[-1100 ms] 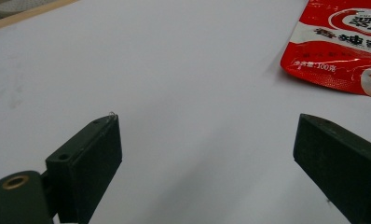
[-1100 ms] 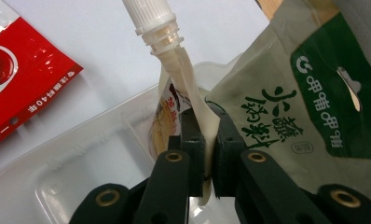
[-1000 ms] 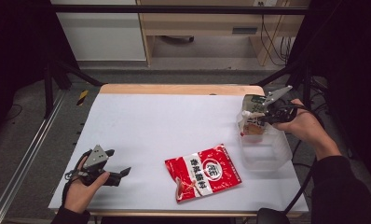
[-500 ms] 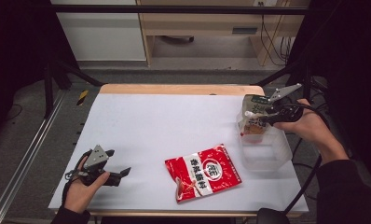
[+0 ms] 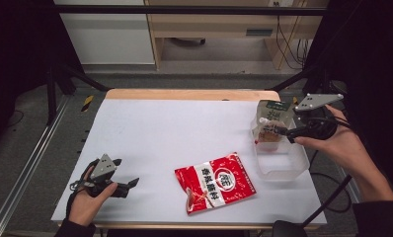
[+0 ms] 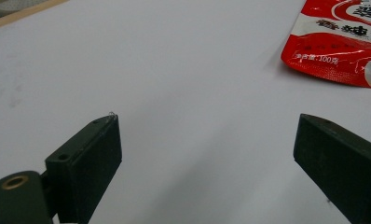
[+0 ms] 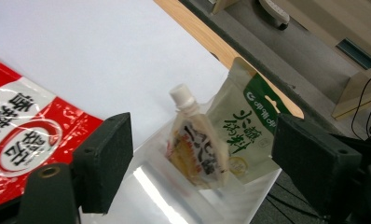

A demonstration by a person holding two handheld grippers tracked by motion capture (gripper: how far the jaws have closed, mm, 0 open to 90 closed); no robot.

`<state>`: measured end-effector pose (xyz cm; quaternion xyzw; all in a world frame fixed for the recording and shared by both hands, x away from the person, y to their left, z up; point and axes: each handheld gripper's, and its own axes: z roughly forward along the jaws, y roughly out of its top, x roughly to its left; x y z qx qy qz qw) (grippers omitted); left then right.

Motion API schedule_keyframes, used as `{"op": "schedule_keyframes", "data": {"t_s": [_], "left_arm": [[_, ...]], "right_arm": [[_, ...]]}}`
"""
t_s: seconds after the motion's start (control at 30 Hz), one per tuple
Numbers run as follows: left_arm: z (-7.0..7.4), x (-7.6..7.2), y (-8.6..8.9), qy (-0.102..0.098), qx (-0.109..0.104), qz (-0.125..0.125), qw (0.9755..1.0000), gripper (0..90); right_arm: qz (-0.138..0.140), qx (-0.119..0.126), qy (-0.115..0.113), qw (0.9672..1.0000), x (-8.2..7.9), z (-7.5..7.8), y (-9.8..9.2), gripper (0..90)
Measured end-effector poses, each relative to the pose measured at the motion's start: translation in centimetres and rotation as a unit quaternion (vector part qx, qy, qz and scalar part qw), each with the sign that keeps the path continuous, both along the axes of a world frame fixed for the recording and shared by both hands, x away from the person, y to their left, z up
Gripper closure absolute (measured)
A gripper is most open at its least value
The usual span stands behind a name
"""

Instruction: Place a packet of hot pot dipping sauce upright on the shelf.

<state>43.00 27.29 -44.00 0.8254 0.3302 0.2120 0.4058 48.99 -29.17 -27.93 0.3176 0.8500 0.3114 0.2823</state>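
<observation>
Small spouted pouch with white cap [image 7: 196, 142]: upright in clear plastic tub [image 5: 283, 165], frame right, against green-and-cream pouch [image 7: 246, 128] | my right gripper [image 5: 282, 131]: jaws just opened, spread, nothing between | my left gripper [image 5: 130, 184]: spread, lower left | red snack bag [image 5: 216, 181]: flat, centre.

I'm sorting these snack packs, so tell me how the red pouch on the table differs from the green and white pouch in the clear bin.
The red pouch lies flat on the white table; the green and white pouch stands leaning inside the clear bin. The red pouch lies alone, while the green and white pouch has a small spouted pouch in front of it. The red pouch looks larger. Both are sealed, printed food packs.
</observation>
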Motion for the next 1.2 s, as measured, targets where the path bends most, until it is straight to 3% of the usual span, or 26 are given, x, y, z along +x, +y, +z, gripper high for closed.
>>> {"op": "schedule_keyframes", "data": {"t_s": [0.23,0.43,0.9,0.93,1.07,1.2], "left_arm": [[0.0,0.1,-0.1,0.001,-0.001,-0.001,1.0000,7.6],[0.1,0.2,0.4,0.001,-0.009,0.001,1.0000,7.3],[0.0,-0.1,-0.6,0.014,-0.005,-0.016,0.9998,7.1],[-0.1,-0.1,-0.6,0.014,-0.006,-0.016,0.9997,7.1],[-0.1,0.0,-0.8,0.015,-0.006,-0.019,0.9997,7.0],[-0.1,-0.1,-0.9,0.013,-0.005,-0.023,0.9996,7.0]], "right_arm": [[0.012,0.006,-0.006,0.9999,-2.1,0.6,1.0,15.8],[0.018,0.026,-0.005,0.9995,-3.3,0.0,2.4,13.7],[0.059,0.035,0.025,0.9973,-5.4,-4.4,7.2,14.5],[0.058,0.030,0.025,0.9976,-5.6,-4.6,7.5,14.5],[0.055,0.051,0.028,0.9968,-6.0,-5.1,8.1,15.1],[0.054,0.054,0.025,0.9968,-6.3,-6.0,8.6,15.4]]}}
